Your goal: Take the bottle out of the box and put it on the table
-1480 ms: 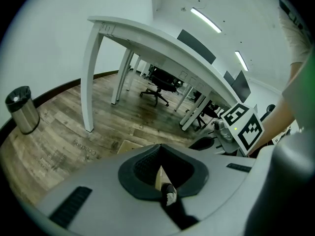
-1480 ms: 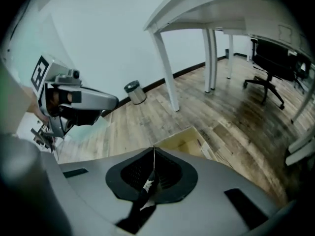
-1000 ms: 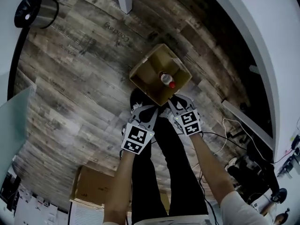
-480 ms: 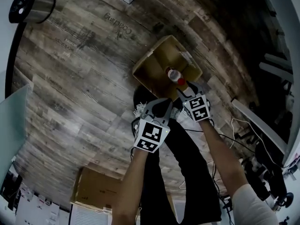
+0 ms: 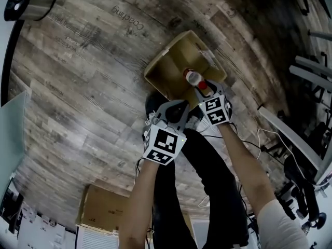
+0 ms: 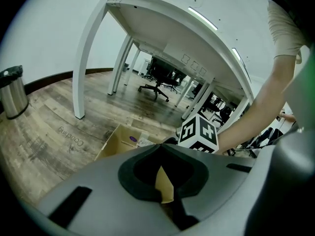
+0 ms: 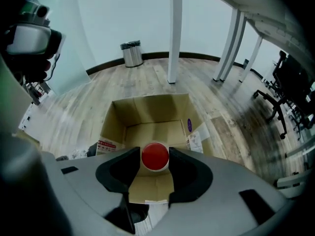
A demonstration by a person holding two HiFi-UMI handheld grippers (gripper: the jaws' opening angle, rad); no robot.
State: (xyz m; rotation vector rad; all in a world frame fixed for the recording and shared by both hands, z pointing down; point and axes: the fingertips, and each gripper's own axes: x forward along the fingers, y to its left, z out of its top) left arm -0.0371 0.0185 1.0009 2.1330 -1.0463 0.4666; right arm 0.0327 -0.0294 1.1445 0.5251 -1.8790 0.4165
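An open cardboard box [image 5: 165, 69] stands on the wooden floor, and a clear bottle [image 5: 192, 77] with a red cap [image 7: 155, 156] stands upright inside it. My right gripper [image 5: 205, 89] points steeply down over the bottle. Its jaws are closing with the red cap between the fingertips; I see no firm press on it. My left gripper [image 5: 178, 107] hovers by the box's near edge. In the left gripper view its jaw tips meet, and a sliver of the box [image 6: 116, 140] shows through the hollow behind them.
A metal bin [image 5: 28, 1] stands at the far left. White table legs [image 7: 174, 33] rise beyond the box. A second cardboard box [image 5: 104, 206] lies behind the person's legs, cables [image 5: 259, 139] trail on the right, and office chairs [image 6: 157, 75] stand under the table.
Both grippers have come down toward the box. The right one has reached the bottle's red cap; the left one has sunk to the box's near edge.
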